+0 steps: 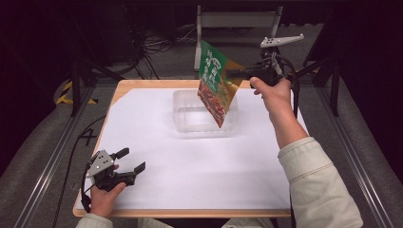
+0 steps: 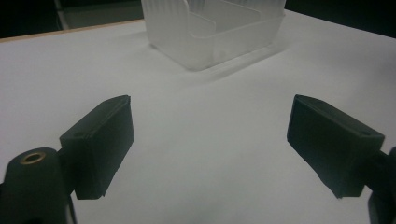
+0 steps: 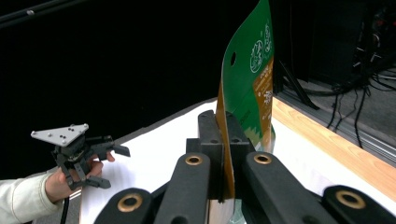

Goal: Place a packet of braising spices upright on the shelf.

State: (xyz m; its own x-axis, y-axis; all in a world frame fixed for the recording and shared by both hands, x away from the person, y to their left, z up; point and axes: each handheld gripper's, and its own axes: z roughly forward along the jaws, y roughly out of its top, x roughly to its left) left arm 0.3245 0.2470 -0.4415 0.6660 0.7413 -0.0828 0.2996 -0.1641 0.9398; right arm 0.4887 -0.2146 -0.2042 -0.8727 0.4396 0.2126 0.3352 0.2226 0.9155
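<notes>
Up at the far right of the table [image 1: 157,190], the right gripper [image 1: 237,72] is clamping a green and brown snack pouch [image 1: 215,90] by its edge, jaws closed tight on it. That pouch is hanging tilted in the air, its lower corner dangling over the clear plastic container [image 1: 187,114] sitting at the far middle of the white sheet. Down at the near left corner, the left gripper [image 1: 129,160] is resting low over the sheet, jaws spread wide and gripping nothing.
</notes>
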